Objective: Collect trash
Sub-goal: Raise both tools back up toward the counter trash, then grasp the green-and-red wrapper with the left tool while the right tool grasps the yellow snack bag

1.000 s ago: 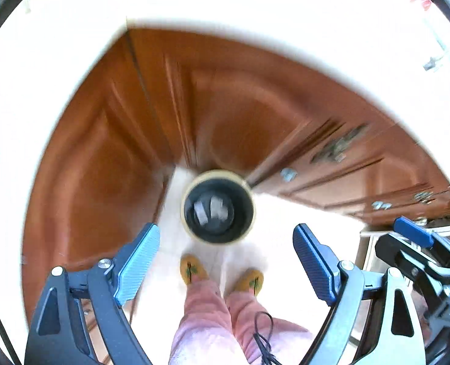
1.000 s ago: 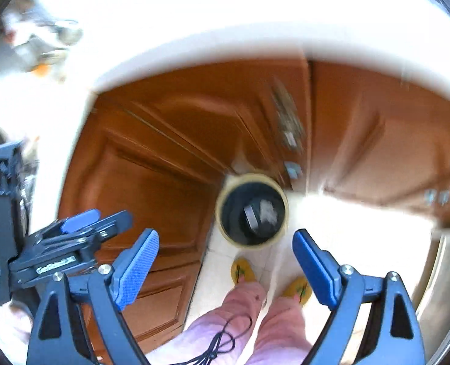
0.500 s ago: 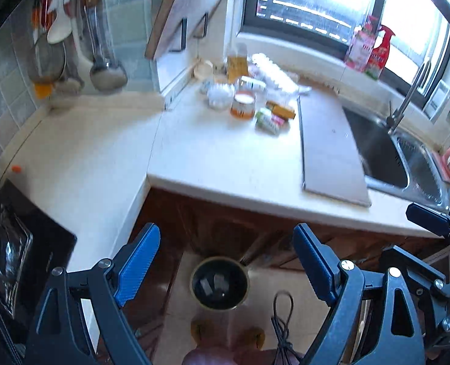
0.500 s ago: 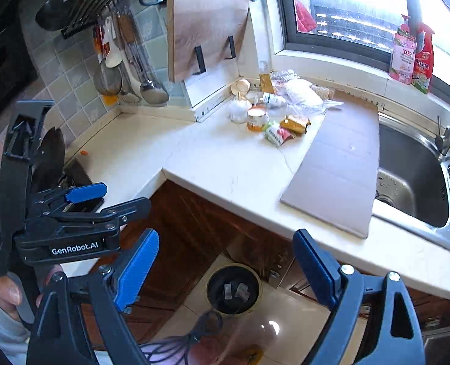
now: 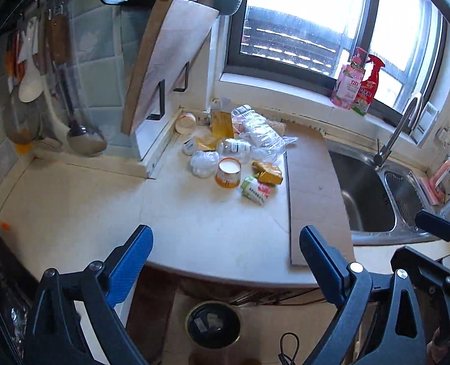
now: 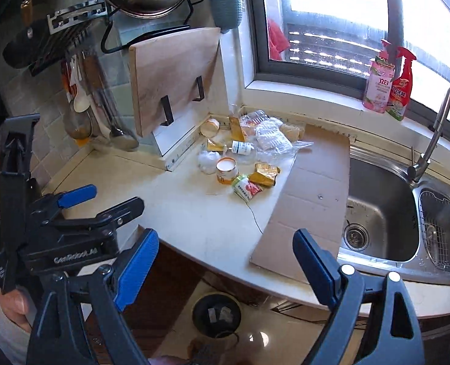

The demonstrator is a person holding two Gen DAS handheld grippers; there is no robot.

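A heap of trash lies at the back of the white counter [image 5: 72, 206]: an orange-banded cup [image 5: 228, 172] [image 6: 226, 170], a green and red packet [image 5: 254, 191] [image 6: 245, 187], a yellow wrapper [image 5: 268, 172] [image 6: 266, 174], a clear plastic bag [image 5: 263, 135] [image 6: 272, 141], a small bottle [image 5: 236, 149] and a white wad [image 5: 203, 164]. A round bin [image 5: 214, 324] [image 6: 217, 312] with a few scraps inside stands on the floor below the counter edge. My left gripper [image 5: 226, 255] and right gripper [image 6: 225, 258] are both open and empty, held near the counter's front edge, well short of the heap.
A brown cardboard sheet [image 5: 313, 188] [image 6: 313, 191] lies on the counter beside a steel sink [image 6: 383, 213] with a tap [image 6: 428, 149]. A wooden cutting board [image 6: 170, 79] leans on a rack. Utensils [image 5: 39, 91] hang on the tiled wall. Spray bottles [image 6: 389, 82] stand on the windowsill.
Both grippers have swung up from looking down at the bin and cabinet doors to facing the counter and the trash heap. Both stayed open and empty.
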